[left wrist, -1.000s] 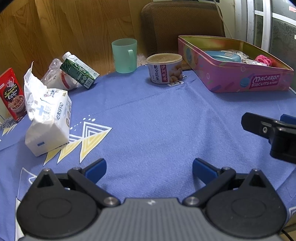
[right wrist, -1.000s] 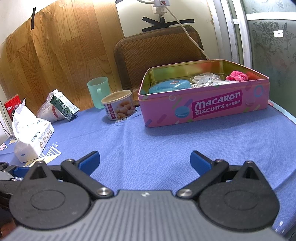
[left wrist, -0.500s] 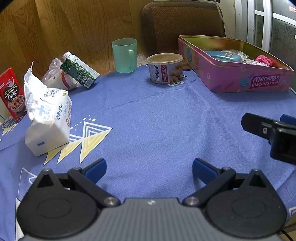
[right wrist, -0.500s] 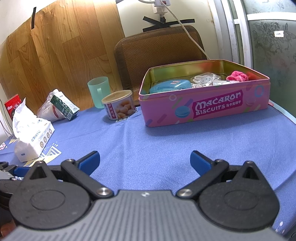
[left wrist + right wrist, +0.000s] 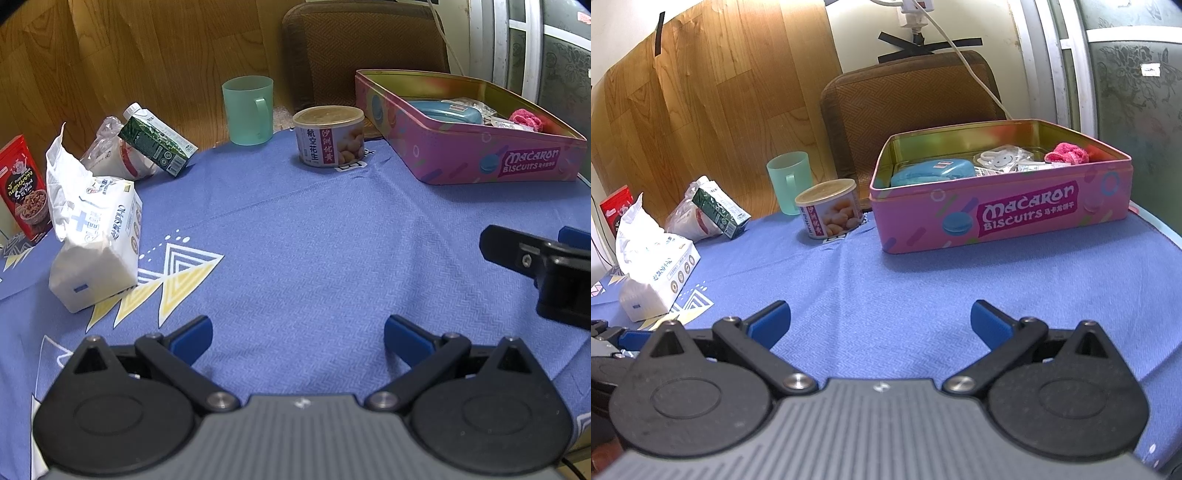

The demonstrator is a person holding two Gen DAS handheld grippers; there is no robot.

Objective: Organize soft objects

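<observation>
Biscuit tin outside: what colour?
Pink, with a magenta "Macaron Biscuits" label and macaron graphics; the biscuit tin shows best in the right wrist view.

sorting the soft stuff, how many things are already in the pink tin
3 visible: blue pouch at its left, bunny-print packet in the middle, pink fluffy item at its right in the pink tin; more may be hidden.

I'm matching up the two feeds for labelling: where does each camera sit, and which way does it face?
Left wrist: on the left gripper, low over the blue tablecloth, facing the tissue pack and peanut can; the right gripper shows at its right edge.
Right wrist: on the right gripper, facing the pink biscuit tin; the left gripper shows at its lower left.
Shared: tin, can, green mug, tissue pack.
</observation>
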